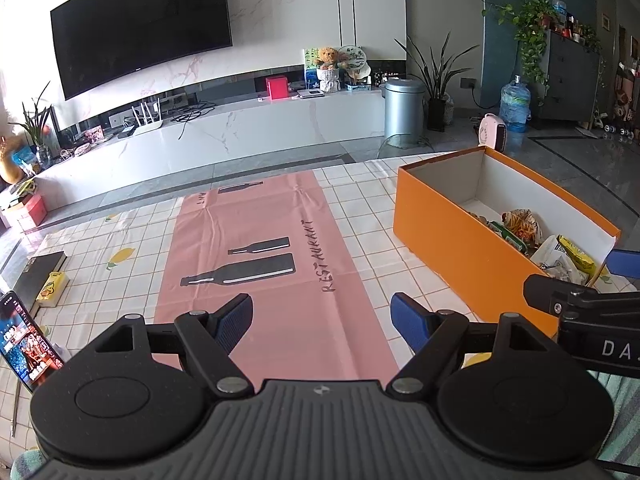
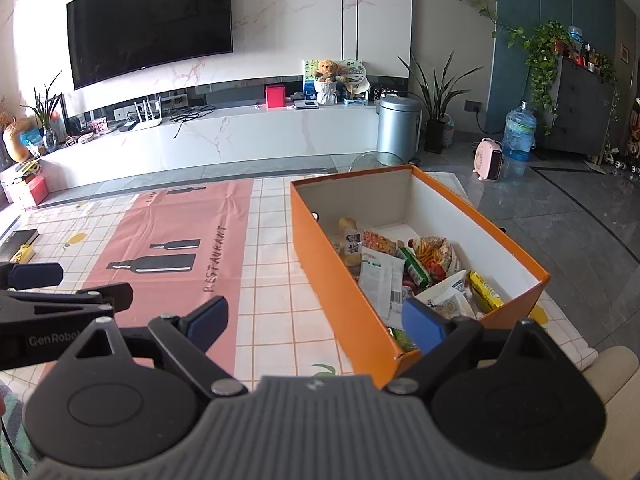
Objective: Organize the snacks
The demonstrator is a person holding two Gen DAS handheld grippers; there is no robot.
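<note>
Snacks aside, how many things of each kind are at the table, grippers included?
Blue-padded two-finger grippers: 2, left gripper, right gripper
Orange cardboard box: 1
Pink printed plastic mat: 1
Small yellow carton: 1
Lit phone: 1
Flat black slab: 1
Total: 7

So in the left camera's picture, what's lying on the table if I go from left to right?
Phone → black book → yellow packet → pink mat → orange box of snacks.

An open orange box (image 2: pixel 344 280) sits on the table. Mixed snack packets (image 2: pixel 416 268) lie piled inside, at its near end.
</note>
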